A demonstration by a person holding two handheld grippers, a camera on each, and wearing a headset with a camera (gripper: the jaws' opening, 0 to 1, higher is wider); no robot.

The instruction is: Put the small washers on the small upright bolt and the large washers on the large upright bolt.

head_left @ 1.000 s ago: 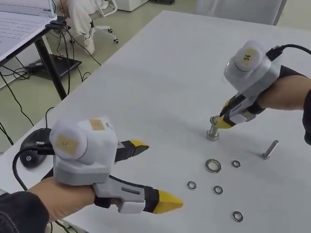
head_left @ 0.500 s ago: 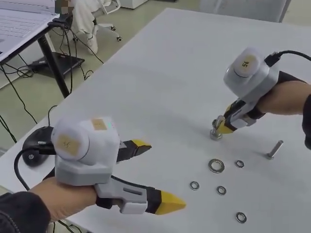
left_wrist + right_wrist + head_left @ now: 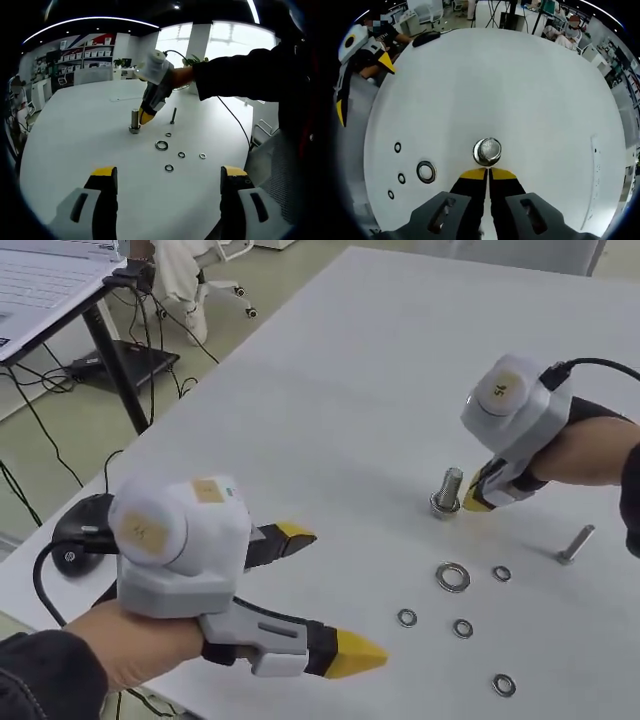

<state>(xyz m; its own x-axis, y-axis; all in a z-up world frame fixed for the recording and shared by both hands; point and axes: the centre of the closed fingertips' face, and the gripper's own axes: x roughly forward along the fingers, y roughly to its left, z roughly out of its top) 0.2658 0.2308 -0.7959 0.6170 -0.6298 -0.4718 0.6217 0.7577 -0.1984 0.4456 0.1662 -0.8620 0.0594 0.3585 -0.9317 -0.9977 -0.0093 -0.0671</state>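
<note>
The right hand-held gripper (image 3: pixel 488 173), tips pressed together, sits just beside the large upright bolt (image 3: pixel 487 151); the left hand-held gripper (image 3: pixel 169 171) is spread.

The large bolt (image 3: pixel 447 492) is silver steel and stands upright on its wide head, shank pointing up. The small bolt (image 3: pixel 576 544), thinner and also silver, stands on its head well to the right of it. The large washer (image 3: pixel 453 576), a flat silver ring, lies flat near the large bolt, on the person's side.

Four small rings lie flat, apart from each other:
- The right small washer (image 3: pixel 501 573) is just beside the large washer.
- The left small washer (image 3: pixel 407 618) and the middle small washer (image 3: pixel 462 628) lie closer to the person.
- The nearest small washer (image 3: pixel 504 685) is closest of all.
</note>
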